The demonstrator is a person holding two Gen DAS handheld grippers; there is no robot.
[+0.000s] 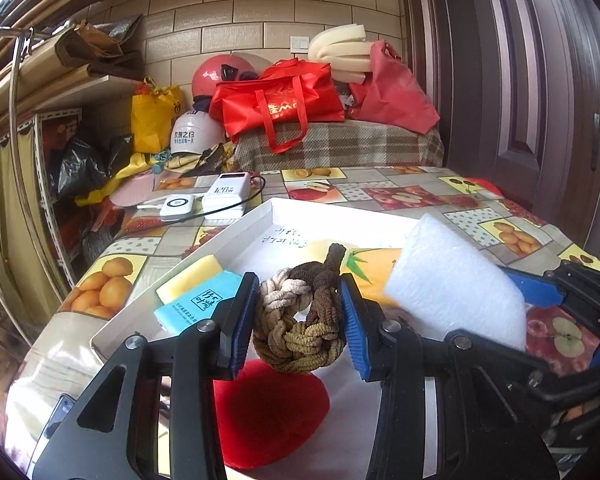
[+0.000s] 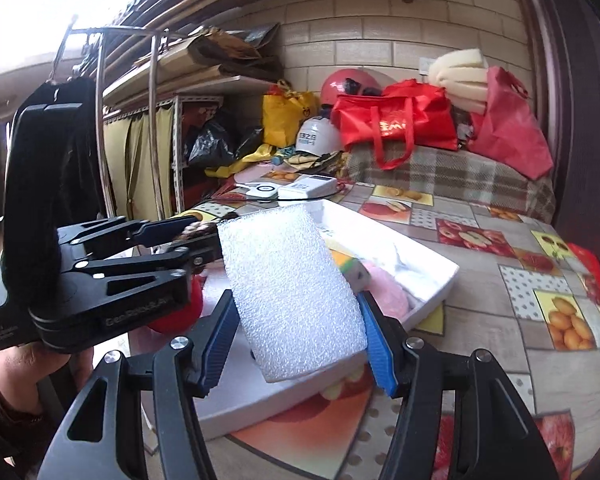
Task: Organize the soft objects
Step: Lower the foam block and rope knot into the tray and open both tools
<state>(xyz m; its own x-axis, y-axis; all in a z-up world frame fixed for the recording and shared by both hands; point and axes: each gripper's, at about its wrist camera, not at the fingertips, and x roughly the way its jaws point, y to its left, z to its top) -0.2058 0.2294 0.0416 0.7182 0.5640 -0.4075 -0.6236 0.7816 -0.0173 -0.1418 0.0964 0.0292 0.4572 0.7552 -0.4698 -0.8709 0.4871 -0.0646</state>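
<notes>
My left gripper [image 1: 300, 320] is shut on a knotted rope ball [image 1: 300, 320] in brown, tan and olive, held above the white tray [image 1: 256, 220]. My right gripper [image 2: 300, 328] is shut on a white foam block [image 2: 292, 292], held above the tray's [image 2: 440, 276] near right part; the block also shows in the left wrist view [image 1: 456, 280]. In the tray lie a yellow sponge [image 1: 192, 280], a light blue packet [image 1: 196, 308], a red plush piece [image 1: 268, 416] and a pink fluffy item [image 2: 388, 292]. The left gripper shows at the left of the right wrist view [image 2: 188, 236].
The table has a fruit-patterned cloth [image 2: 500, 280]. Two white power banks [image 1: 224, 196] with cables lie at the table's far end. Beyond are red bags [image 1: 284, 100], helmets [image 1: 196, 132], a plaid-covered bench and shelves at the left. A dark door stands on the right.
</notes>
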